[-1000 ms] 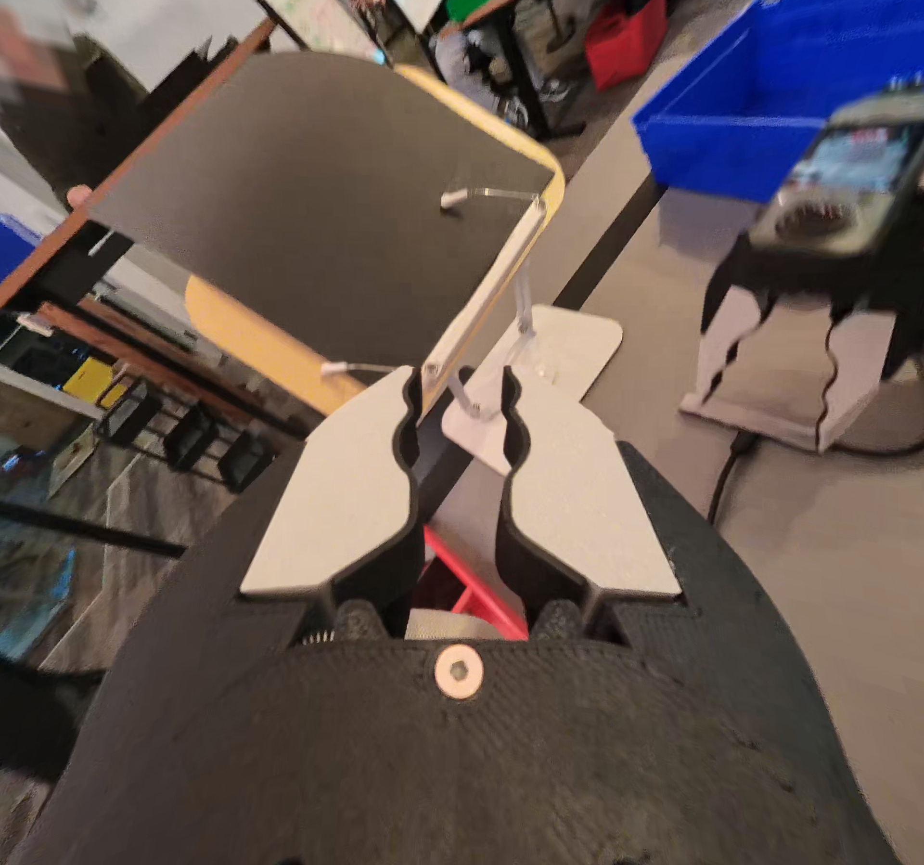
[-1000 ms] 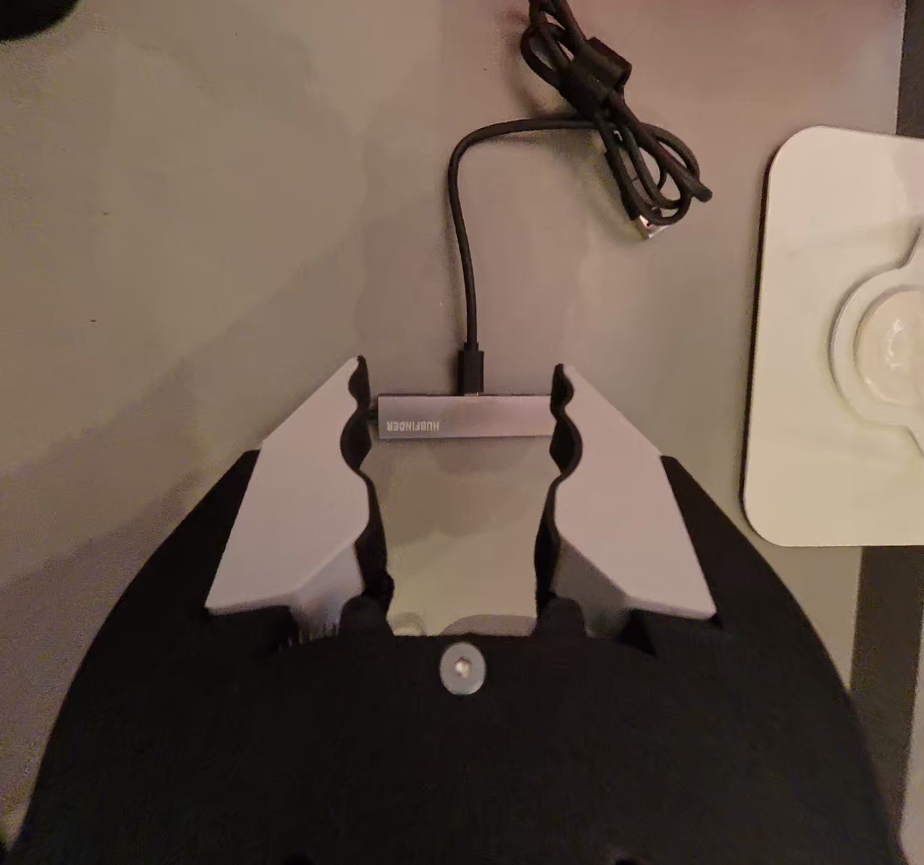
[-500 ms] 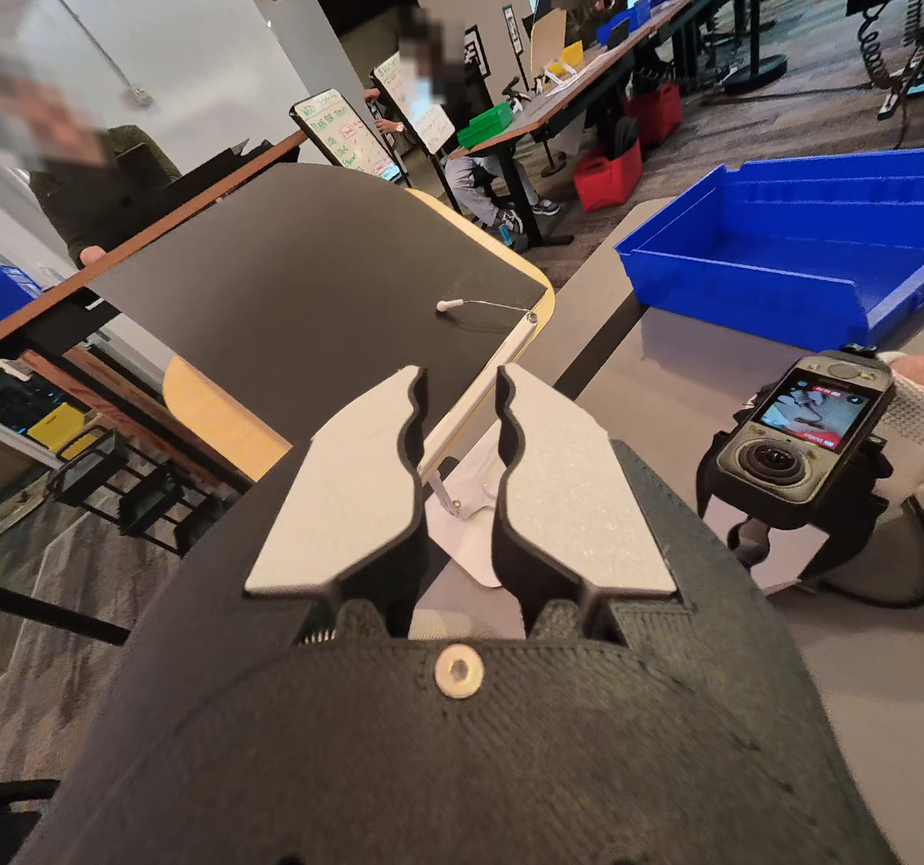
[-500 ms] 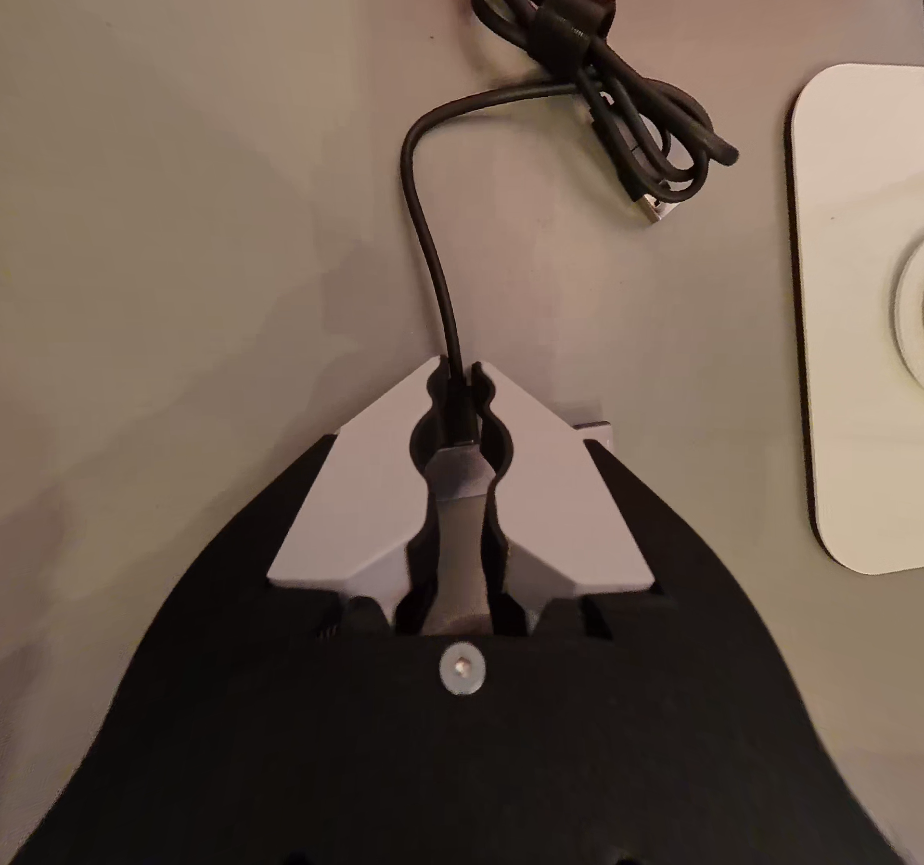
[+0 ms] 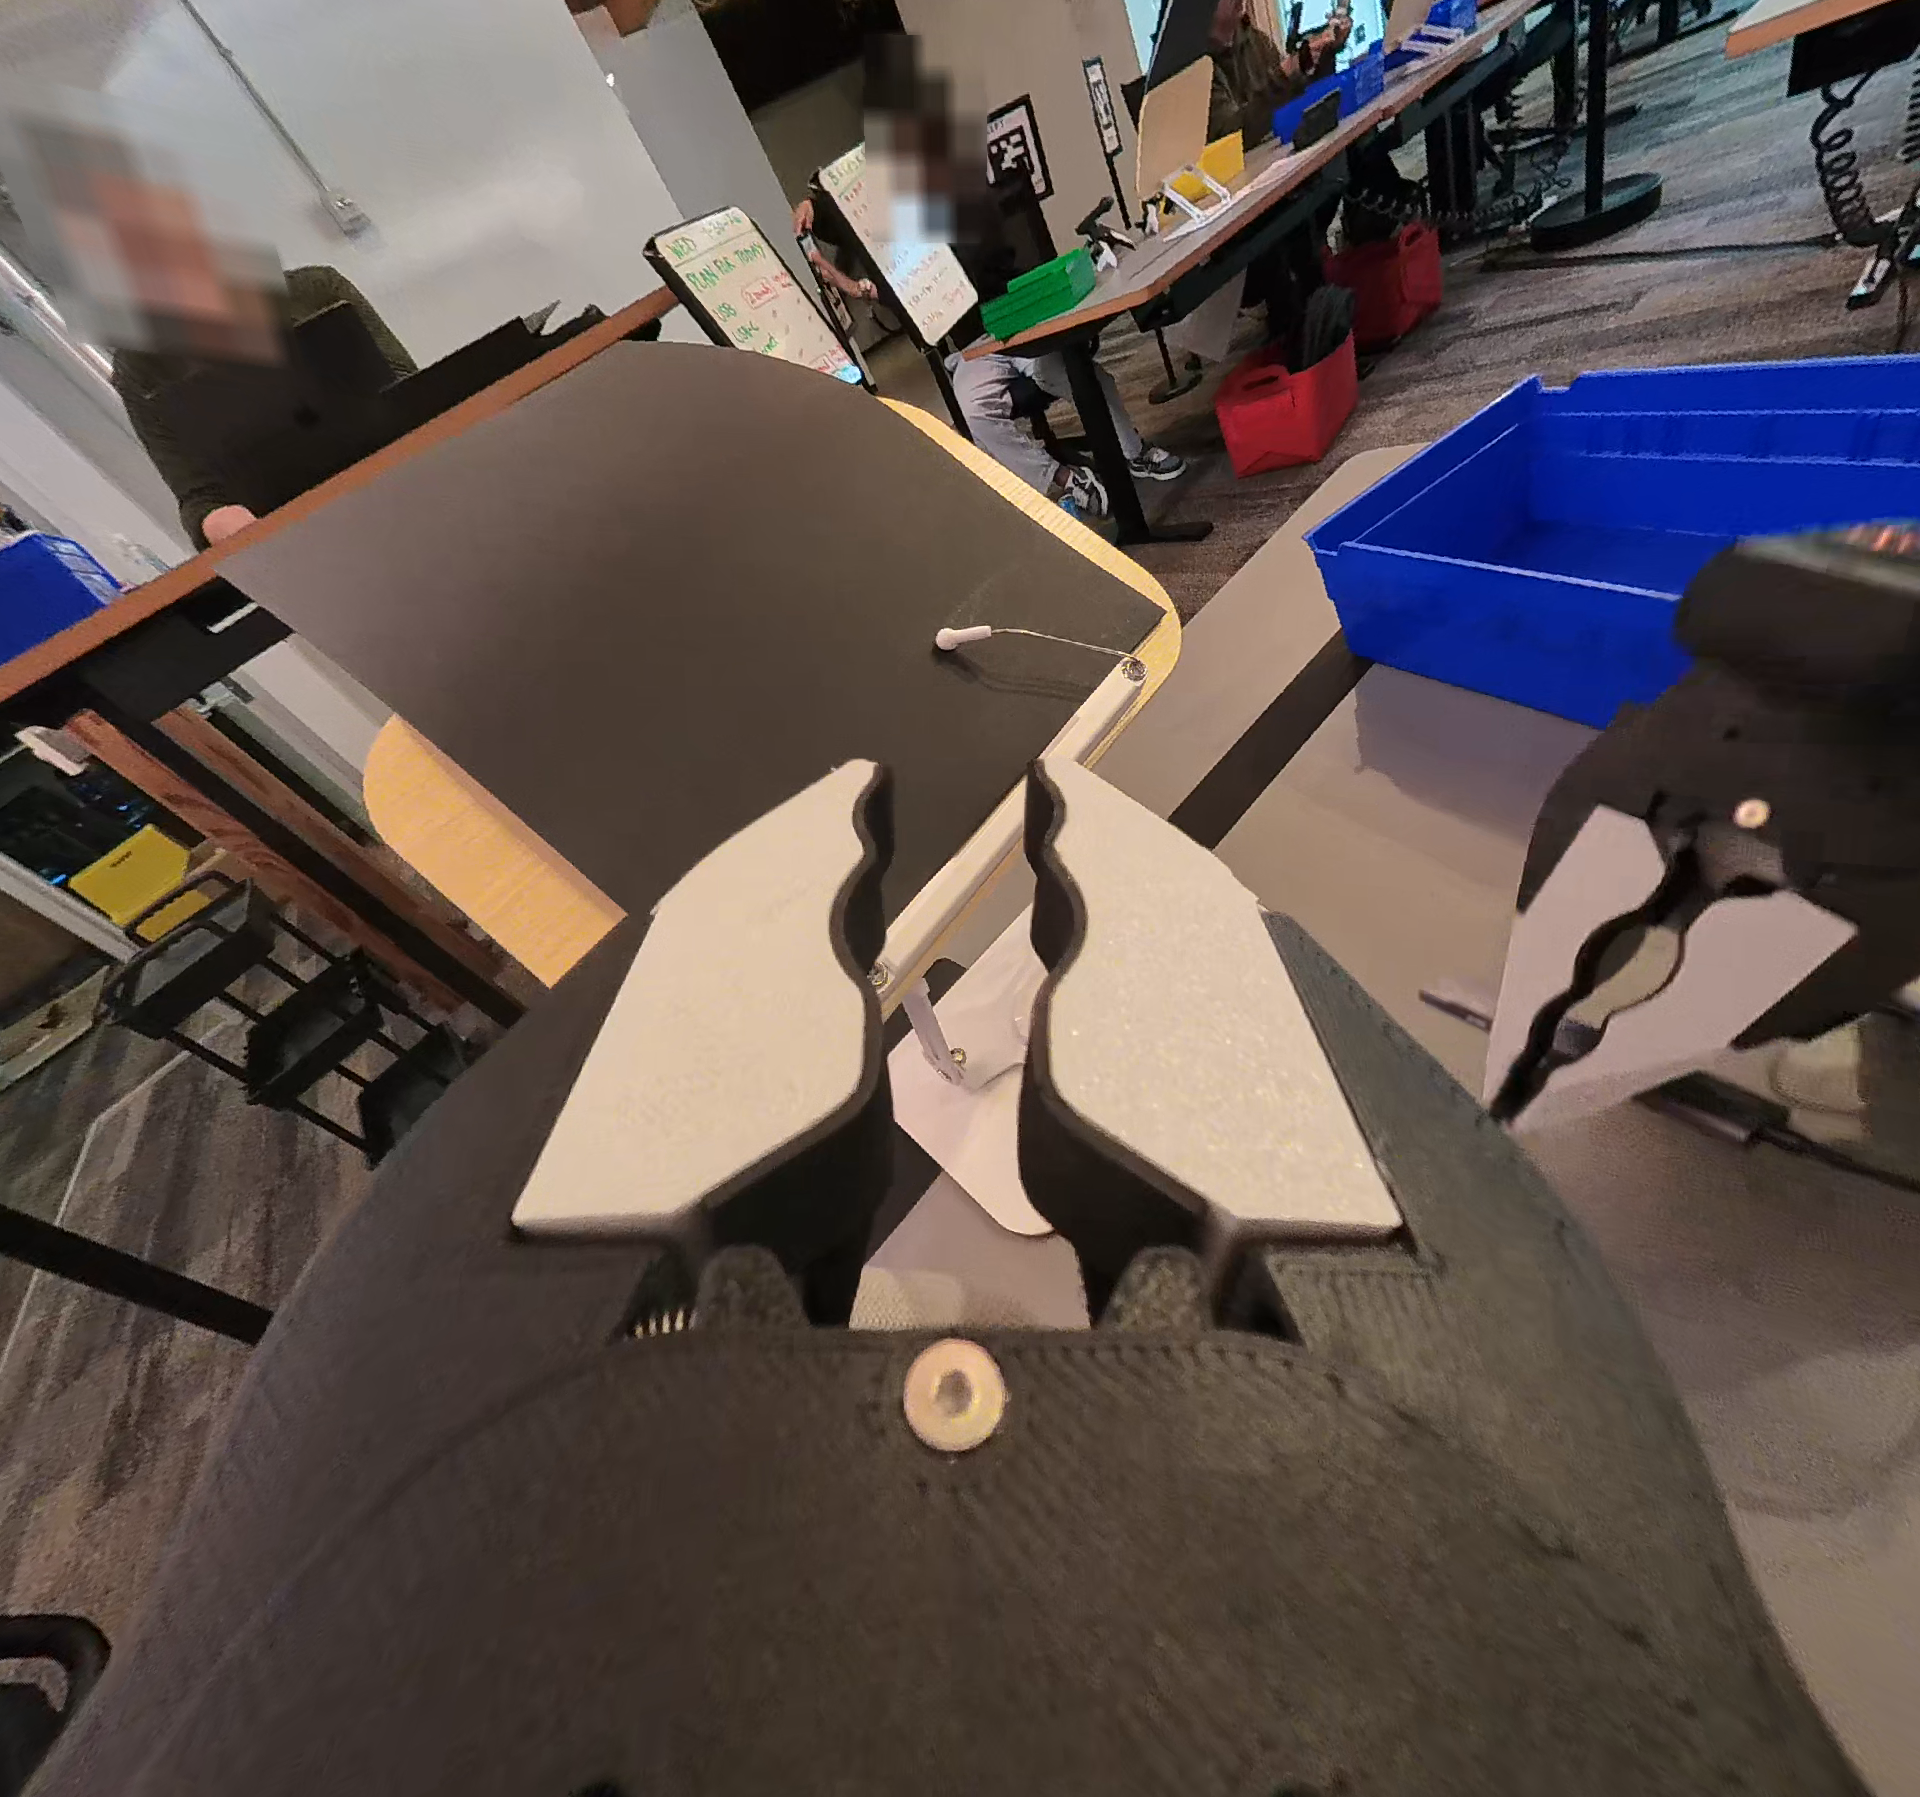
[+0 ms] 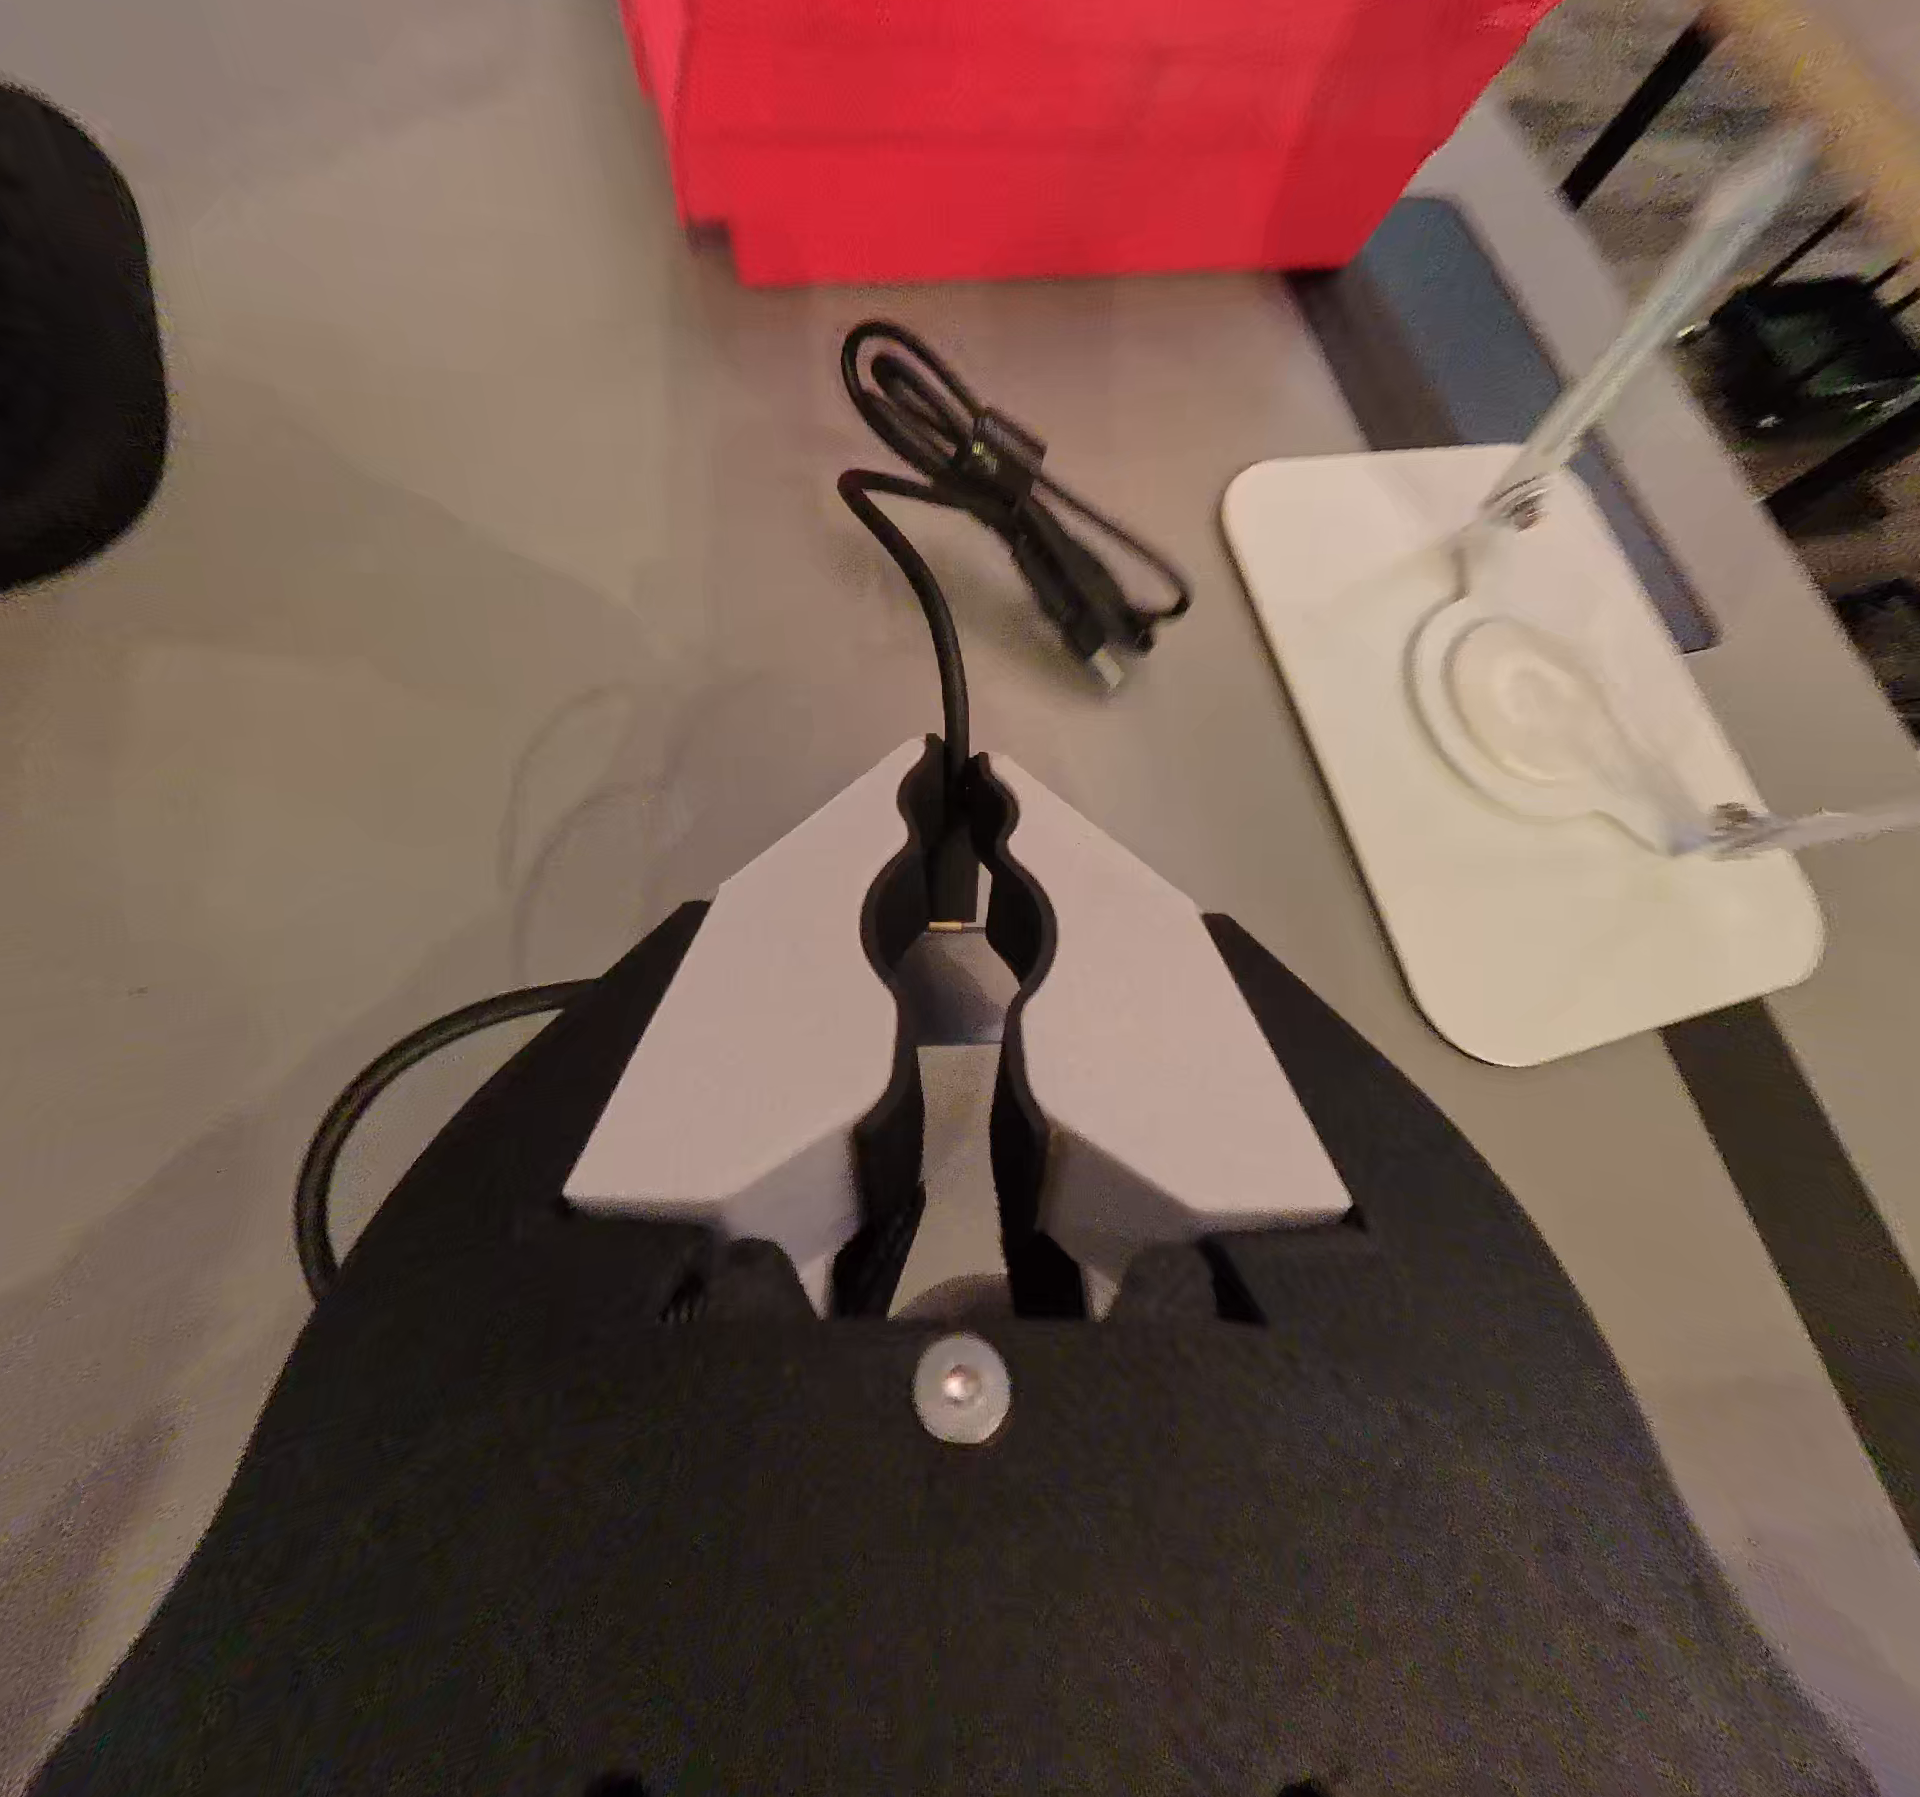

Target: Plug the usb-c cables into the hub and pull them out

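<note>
My right gripper (image 6: 951, 771) is shut on the plug of a black USB-C cable (image 6: 940, 604), which runs forward to a tied bundle (image 6: 997, 490) on the grey table. The grey metal hub (image 6: 951, 1009) shows in the gap just behind the plug. A thin metal tip shows between them, and I cannot tell if the plug is seated. A second black cable (image 6: 343, 1113) loops out to the left under the gripper. My left gripper (image 5: 956, 791) is a little open and empty, held in the air. The right gripper (image 5: 1512, 1103) shows at its right.
A red bin (image 6: 1039, 85) stands beyond the cable bundle. A white stand base (image 6: 1330, 604) with clear rods sits at the right by the table edge and carries a black board (image 5: 644, 604). A blue bin (image 5: 1558, 584) is at the back right. People sit at desks beyond. Some 25 cm of space lies between my two pairs of fingers.
My right gripper was open around the hub, then closed on the cable plug and tilted up, bringing the red bin into view. My left gripper tilted upward with its gap unchanged.
</note>
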Motion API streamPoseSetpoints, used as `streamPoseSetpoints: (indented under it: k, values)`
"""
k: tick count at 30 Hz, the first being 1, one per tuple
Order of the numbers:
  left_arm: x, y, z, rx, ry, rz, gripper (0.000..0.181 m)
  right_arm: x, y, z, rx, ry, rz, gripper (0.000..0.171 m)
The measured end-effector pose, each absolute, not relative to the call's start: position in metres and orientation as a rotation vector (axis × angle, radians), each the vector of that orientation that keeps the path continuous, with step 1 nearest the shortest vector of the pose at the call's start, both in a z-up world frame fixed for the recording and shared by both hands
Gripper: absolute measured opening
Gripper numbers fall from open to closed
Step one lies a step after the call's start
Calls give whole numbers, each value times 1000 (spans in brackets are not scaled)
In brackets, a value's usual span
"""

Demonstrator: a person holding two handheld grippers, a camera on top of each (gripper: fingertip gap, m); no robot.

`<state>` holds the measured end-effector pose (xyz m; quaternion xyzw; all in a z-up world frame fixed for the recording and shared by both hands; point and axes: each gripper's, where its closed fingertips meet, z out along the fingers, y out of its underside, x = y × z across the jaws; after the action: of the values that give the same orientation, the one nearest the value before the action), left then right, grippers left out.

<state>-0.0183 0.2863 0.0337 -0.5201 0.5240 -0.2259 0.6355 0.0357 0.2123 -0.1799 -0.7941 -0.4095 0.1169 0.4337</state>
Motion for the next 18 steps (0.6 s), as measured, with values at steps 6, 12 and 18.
streamPoseSetpoints:
  k: [6,12,18]
  values:
    - [-20,286,40,-1170,1164,-509,23,74,207,-99,-1845,-829,261,1]
    - [-21,289,41,-1177,1146,-517,23,143,195,-8,-1748,-652,107,1]
    - [-15,292,32,-1196,1164,-503,23,242,179,50,-1746,-471,-227,2]
